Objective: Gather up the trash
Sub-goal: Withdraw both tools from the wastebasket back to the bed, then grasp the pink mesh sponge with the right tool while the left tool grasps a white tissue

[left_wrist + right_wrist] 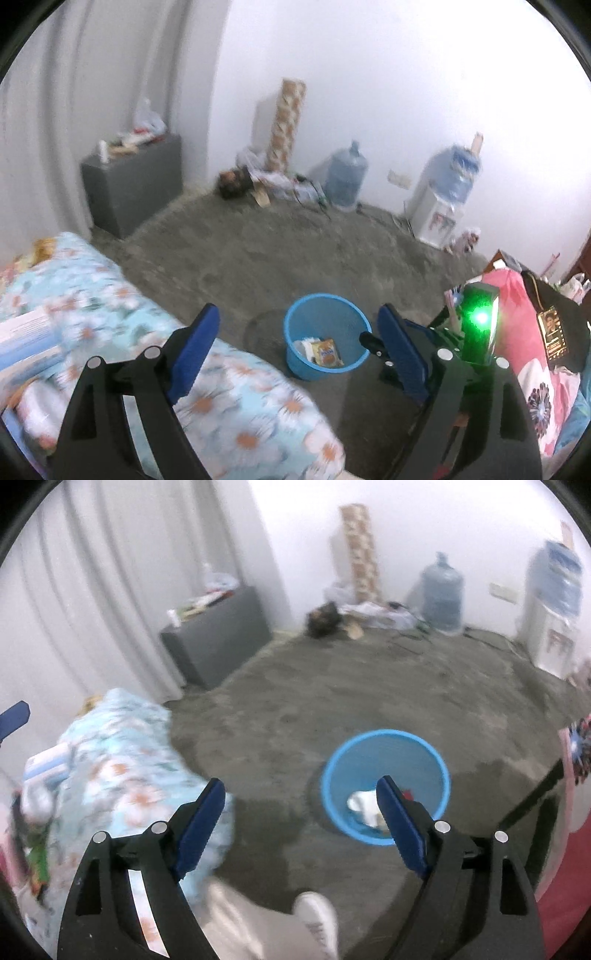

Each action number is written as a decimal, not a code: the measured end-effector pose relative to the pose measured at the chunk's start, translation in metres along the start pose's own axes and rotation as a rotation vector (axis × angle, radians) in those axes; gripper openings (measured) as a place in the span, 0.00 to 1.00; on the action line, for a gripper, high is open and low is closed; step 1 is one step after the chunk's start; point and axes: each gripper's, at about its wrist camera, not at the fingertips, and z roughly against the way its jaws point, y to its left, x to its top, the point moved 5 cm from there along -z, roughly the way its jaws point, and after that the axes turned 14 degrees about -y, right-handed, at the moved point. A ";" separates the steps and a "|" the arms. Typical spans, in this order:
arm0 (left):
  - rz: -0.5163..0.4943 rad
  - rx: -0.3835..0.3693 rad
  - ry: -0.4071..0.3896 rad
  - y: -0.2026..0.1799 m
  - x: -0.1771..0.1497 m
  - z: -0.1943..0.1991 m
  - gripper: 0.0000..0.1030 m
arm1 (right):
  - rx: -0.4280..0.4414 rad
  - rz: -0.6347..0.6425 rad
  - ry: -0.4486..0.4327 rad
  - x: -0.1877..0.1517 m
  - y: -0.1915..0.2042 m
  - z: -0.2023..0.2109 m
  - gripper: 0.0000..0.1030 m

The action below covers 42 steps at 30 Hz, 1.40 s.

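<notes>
Looking down at a blue bin sitting on the grey floor, low in the middle of the left wrist frame. Lying inside the bin: an orange snack wrapper and some white paper scraps just beside it.

Left gripper hanging above the floor with blue pads spread wide, nothing between them. Floating at the right edge of the same frame: the other tool, glowing with a green light.

Right gripper also standing wide open, holding nothing. In the right wrist frame, the blue bin showing right of the middle, partly hiding behind the right blue pad, with white trash at the bottom.

Lying at the lower left of both frames: a bed with a flowery light-blue blanket. Standing further back at the left: a grey cabinet with small things on top. Sitting by the white wall in the upper middle: a big water jug, and a water cooler further right. Leaning against the wall: a tall patterned box, with a messy pile below it.

Showing at the bottom of the right wrist frame: a pale trouser leg and a white shoe, all blurry.
</notes>
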 end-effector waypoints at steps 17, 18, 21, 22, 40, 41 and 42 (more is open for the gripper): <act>0.209 0.398 -0.250 0.115 -0.062 0.214 0.88 | 0.353 0.132 0.058 -0.016 0.141 0.060 0.78; 0.217 0.427 -0.259 0.116 -0.068 0.225 0.88 | 0.374 0.137 0.074 -0.020 0.149 0.060 0.78; 0.252 0.519 -0.273 0.137 -0.087 0.258 0.88 | 0.427 0.150 0.116 -0.034 0.175 0.060 0.78; 0.263 0.542 -0.273 0.142 -0.092 0.267 0.88 | 0.443 0.158 0.129 -0.039 0.183 0.059 0.78; 0.377 0.613 -0.289 0.173 -0.137 0.302 0.88 | 0.702 0.172 0.321 -0.093 0.274 0.084 0.78; 0.386 0.614 -0.286 0.175 -0.139 0.301 0.88 | 0.721 0.170 0.341 -0.098 0.280 0.084 0.78; 0.391 0.614 -0.282 0.176 -0.140 0.301 0.88 | 0.733 0.171 0.358 -0.102 0.285 0.084 0.78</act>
